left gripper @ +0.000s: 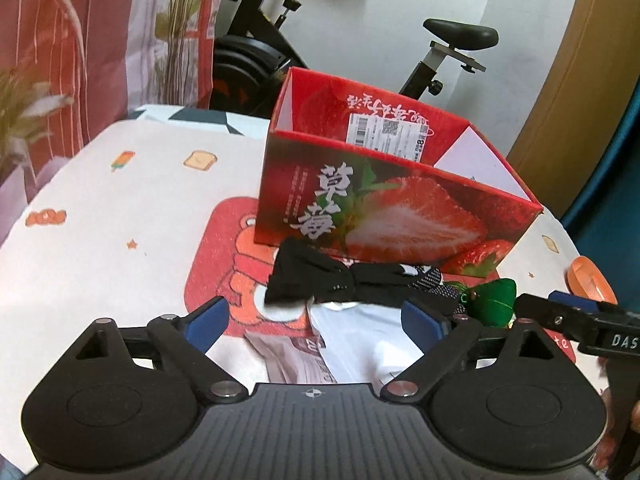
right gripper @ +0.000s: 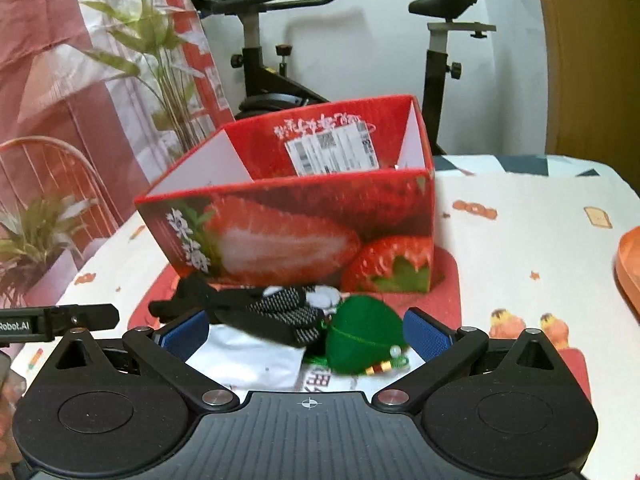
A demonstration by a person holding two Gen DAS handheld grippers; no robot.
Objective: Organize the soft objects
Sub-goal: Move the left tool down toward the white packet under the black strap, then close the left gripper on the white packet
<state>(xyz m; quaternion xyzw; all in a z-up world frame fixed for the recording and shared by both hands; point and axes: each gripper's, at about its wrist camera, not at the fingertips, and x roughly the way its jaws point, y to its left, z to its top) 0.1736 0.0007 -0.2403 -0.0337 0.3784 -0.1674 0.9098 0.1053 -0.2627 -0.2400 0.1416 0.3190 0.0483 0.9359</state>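
An open red strawberry box [left gripper: 384,216] stands on the table; it also shows in the right wrist view [right gripper: 288,236]. In front of it lies a pile: a black cloth [left gripper: 316,276] [right gripper: 192,300], a black-and-white dotted cloth [left gripper: 428,280] [right gripper: 284,304], a green stuffed pouch with beads [left gripper: 494,300] [right gripper: 364,336], and white packets [left gripper: 352,336] [right gripper: 248,356]. My left gripper [left gripper: 316,322] is open, just short of the black cloth. My right gripper [right gripper: 306,332] is open, its fingers on either side of the pile near the green pouch. Neither holds anything.
The table has a white printed cloth [left gripper: 120,216] and a red mat [left gripper: 224,280] under the box. An orange dish [right gripper: 628,268] sits at the right edge. An exercise bike [left gripper: 280,40], a curtain and plants [right gripper: 152,64] stand behind the table.
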